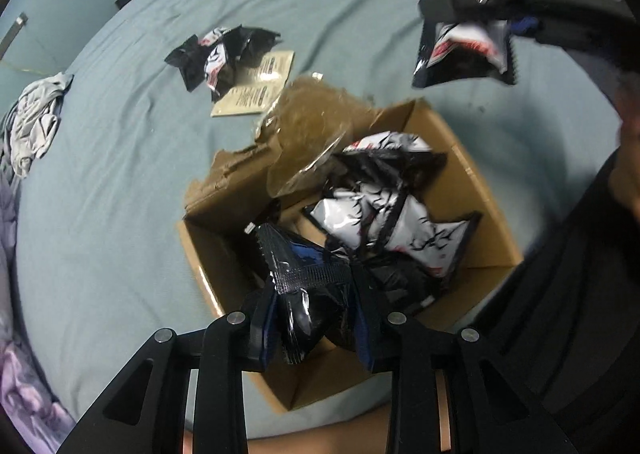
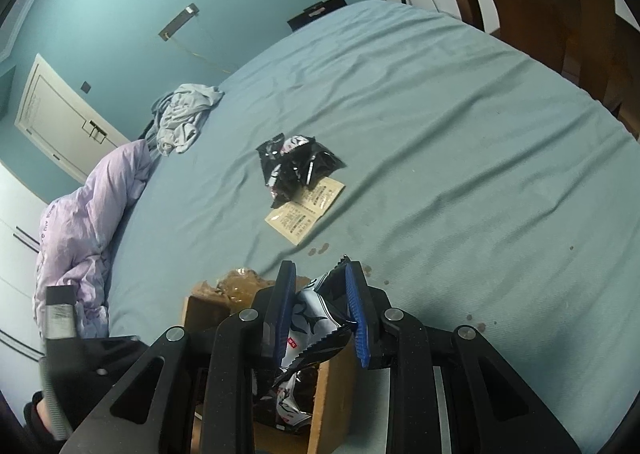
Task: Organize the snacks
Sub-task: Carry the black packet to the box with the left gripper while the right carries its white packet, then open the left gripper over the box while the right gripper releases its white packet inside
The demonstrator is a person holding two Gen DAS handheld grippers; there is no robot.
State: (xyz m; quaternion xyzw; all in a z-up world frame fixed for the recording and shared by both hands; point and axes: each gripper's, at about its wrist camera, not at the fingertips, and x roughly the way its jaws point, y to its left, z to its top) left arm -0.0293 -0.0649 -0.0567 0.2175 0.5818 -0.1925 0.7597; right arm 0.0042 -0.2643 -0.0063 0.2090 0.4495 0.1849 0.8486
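Black foil snack packet (image 1: pixel 308 294) sits pinched in the left gripper (image 1: pixel 312 318), held over the cardboard box (image 1: pixel 472 174) for dropping in. At two o'clock the right gripper (image 2: pixel 320 314), fully closed, clamps a black-and-white packet (image 2: pixel 308 318). Loose packets (image 1: pixel 222 54) wait at eleven o'clock on the bedsheet (image 1: pixel 120 194).

Glossy foil snack packets (image 1: pixel 384 222) are seen inside the matt, torn-edged cardboard box (image 1: pixel 476 174); wrinkled matt cloth bedsheet (image 1: pixel 120 182) is noted around the box.
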